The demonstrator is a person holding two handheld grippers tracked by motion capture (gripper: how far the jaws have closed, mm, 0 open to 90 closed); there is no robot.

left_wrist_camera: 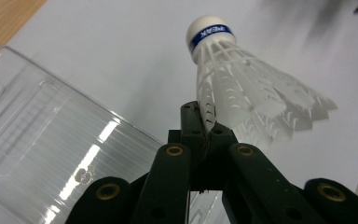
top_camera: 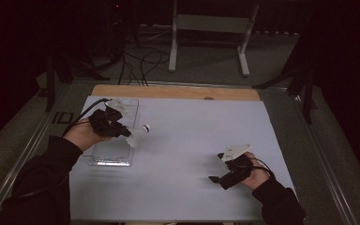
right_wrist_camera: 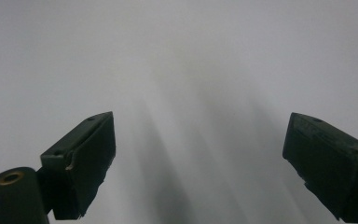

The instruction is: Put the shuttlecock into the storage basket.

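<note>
High view: my left gripper (top_camera: 122, 130) pinches a shuttlecock's (top_camera: 138, 134) skirt above a clear tray (top_camera: 112, 154), cork pointing right along the white bench (top_camera: 192, 140). My right gripper (top_camera: 215, 178) gapes empty. Dark room beyond.

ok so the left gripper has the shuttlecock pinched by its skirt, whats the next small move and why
Probably carry the shuttlecock sideways over the clear plastic tray and lower it there. The left gripper is shut on the skirt's edge, beside the tray, while the right gripper stands open with nothing between its jaws.
</note>
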